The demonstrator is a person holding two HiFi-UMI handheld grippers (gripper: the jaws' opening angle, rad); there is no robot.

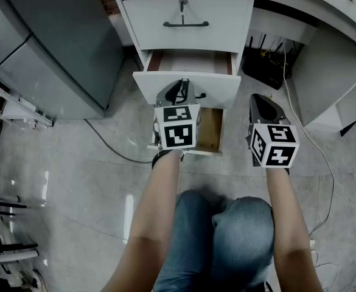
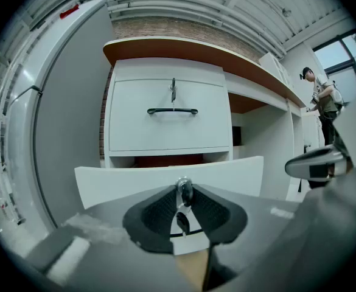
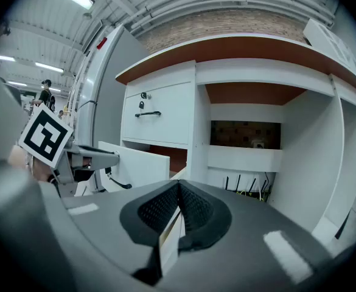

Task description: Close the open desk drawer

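Observation:
The white desk pedestal has its top drawer closed. The middle drawer is pulled out, its white front facing me. Below it a lower drawer with a wooden inside also stands out. My left gripper is shut and holds nothing. Its tips rest at the middle drawer's front, where a lock with a key shows in the slit between the pads. To the right my right gripper hangs shut and empty, beside the drawers and apart from them.
A tall grey cabinet stands left of the pedestal. The desk's knee space on the right holds a black box with cables. A cord runs over the floor. The person's knees are below. Another person stands far right.

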